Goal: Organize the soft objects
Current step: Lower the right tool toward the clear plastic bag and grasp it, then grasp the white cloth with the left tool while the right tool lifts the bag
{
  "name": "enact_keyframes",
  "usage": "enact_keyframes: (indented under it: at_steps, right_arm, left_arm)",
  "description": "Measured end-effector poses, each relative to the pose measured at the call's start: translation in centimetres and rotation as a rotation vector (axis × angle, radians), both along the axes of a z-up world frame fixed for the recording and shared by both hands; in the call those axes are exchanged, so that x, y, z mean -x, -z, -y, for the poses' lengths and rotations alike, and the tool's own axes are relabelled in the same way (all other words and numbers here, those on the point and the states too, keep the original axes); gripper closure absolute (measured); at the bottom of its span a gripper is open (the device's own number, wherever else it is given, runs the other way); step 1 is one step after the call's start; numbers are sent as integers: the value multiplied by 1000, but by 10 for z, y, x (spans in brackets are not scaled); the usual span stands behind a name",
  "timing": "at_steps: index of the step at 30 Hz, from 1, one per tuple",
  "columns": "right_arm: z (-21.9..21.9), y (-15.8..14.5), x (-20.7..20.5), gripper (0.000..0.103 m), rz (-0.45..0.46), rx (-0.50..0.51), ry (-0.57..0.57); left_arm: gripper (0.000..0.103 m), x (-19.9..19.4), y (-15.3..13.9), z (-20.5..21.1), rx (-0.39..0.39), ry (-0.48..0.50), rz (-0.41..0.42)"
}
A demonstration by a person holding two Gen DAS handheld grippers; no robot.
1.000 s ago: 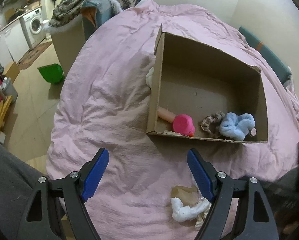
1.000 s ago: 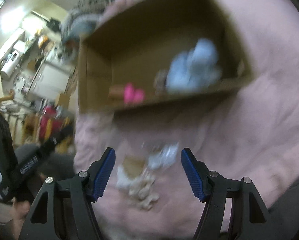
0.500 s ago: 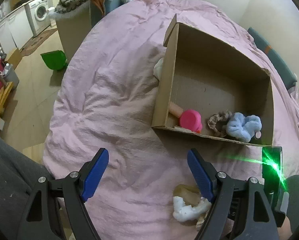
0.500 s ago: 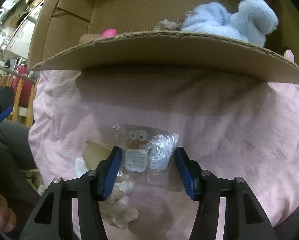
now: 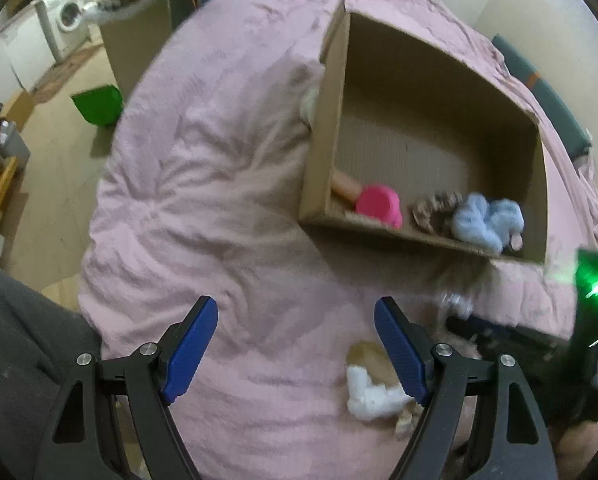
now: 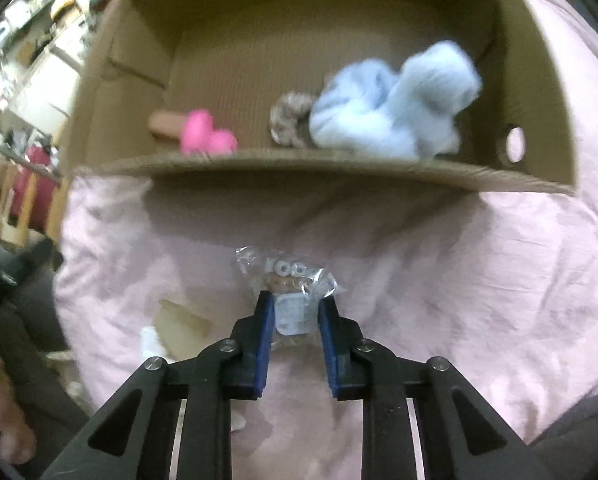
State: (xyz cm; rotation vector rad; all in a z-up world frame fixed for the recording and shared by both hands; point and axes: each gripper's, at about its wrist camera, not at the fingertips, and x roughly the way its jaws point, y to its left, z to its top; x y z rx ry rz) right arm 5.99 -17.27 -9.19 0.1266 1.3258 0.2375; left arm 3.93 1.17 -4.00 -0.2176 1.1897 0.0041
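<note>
Right gripper [image 6: 294,314] jaws pinch the plastic packet [image 6: 289,284].
Lift it clear into the box [image 6: 339,170] ahead; left gripper [image 5: 297,344] jaws gape empty.

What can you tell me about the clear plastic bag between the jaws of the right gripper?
The clear plastic bag is small and crinkled, with white ring-shaped pieces, something brownish and a pale label inside. It sits on the pink bedspread, in front of the cardboard box. The right gripper has its jaws shut on the bag's near end.
</note>
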Motion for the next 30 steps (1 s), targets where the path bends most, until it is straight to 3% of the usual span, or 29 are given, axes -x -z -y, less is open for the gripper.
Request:
enact_keyframes:
  at_steps: [8,12,17,23,30]
  right_arm:
    - [22,-47,27,80,116,-178,51]
    - [22,-51,33,80,138,-198,70]
    - [29,-46,31,80,126,-212,85]
    - [27,-43,29,80,121,-218,87]
    - [29,-42,30,80,113,-231,86]
  left_arm:
    - [30,12,36,31,68,173,-204]
    - [31,20,45,47,116,241,-246]
    - [31,19,55,56,121,257,-277]
    - [73,13,70,68,156,291,-333]
    - [77,23,38,55,128,284,-227]
